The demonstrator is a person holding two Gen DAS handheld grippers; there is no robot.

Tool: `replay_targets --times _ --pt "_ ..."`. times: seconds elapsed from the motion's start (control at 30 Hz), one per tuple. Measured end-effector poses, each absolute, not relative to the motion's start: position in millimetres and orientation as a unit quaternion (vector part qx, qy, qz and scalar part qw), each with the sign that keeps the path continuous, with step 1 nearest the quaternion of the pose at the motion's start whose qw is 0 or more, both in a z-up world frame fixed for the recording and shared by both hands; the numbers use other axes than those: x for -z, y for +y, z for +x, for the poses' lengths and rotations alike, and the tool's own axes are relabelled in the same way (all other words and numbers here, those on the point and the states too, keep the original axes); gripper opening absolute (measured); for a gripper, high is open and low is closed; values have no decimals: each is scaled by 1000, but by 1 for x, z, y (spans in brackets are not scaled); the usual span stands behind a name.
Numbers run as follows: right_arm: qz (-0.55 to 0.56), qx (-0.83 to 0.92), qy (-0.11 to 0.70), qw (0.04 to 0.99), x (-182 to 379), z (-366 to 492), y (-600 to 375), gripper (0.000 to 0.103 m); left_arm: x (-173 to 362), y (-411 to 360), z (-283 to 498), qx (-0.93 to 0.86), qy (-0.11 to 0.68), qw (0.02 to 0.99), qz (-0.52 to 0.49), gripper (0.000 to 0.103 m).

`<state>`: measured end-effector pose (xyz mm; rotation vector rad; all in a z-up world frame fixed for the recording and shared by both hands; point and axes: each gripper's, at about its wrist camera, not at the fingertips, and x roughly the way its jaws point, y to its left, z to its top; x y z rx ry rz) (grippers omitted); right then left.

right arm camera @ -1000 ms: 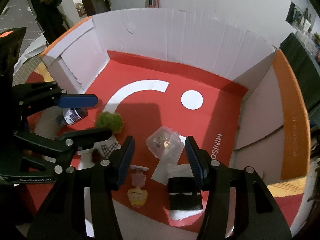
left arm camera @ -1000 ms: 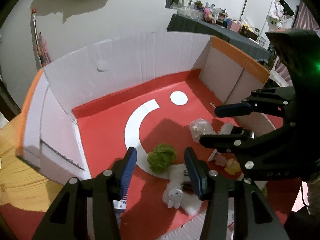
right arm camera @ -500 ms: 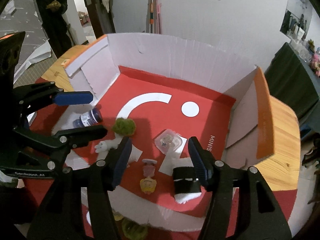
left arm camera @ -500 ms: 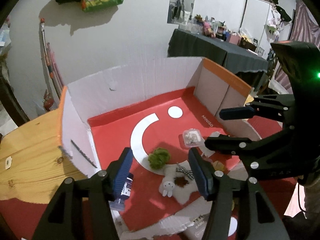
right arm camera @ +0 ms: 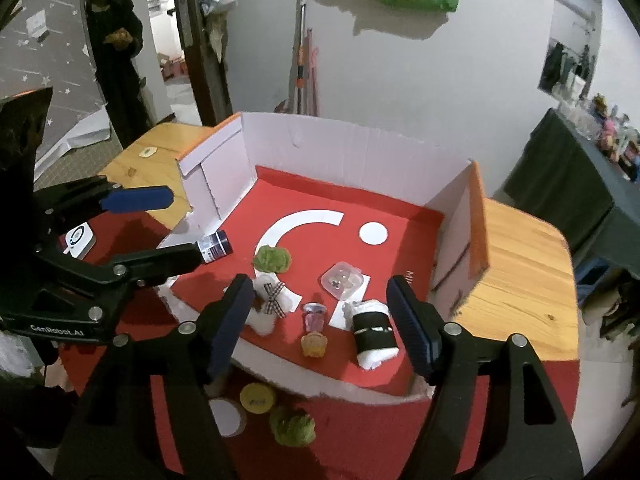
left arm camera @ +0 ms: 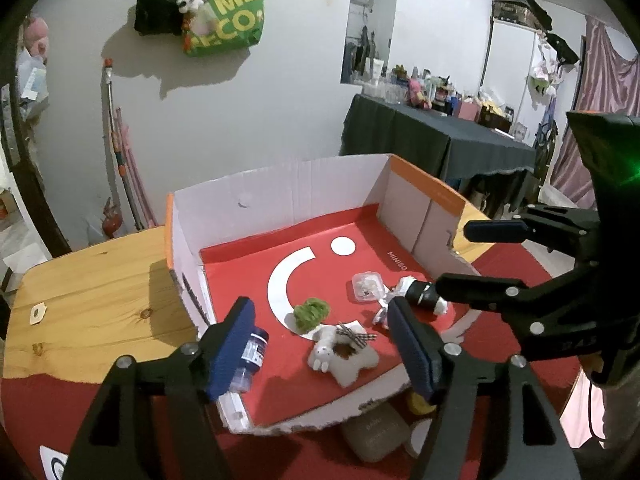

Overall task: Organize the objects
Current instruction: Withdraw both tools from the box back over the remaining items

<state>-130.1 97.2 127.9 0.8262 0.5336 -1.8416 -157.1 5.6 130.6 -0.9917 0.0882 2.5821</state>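
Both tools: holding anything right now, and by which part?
Nothing is held. The left tool and the right tool are both opening with nothing between the pads, above the red-floored box; the items lie loose on its floor.

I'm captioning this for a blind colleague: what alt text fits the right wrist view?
Both grippers, right gripper and left gripper, hang empty with jaws opening above a red-floored cardboard box holding a green pompom, clear case, plush, small bottle and black roll.
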Motion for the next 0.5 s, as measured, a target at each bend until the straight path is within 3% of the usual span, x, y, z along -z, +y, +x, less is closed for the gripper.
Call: replay_targets --times 0.5 --pt "291 799 172 497 -141 -82 160 86 -138 -2 -92 -941 8 166 -296 91"
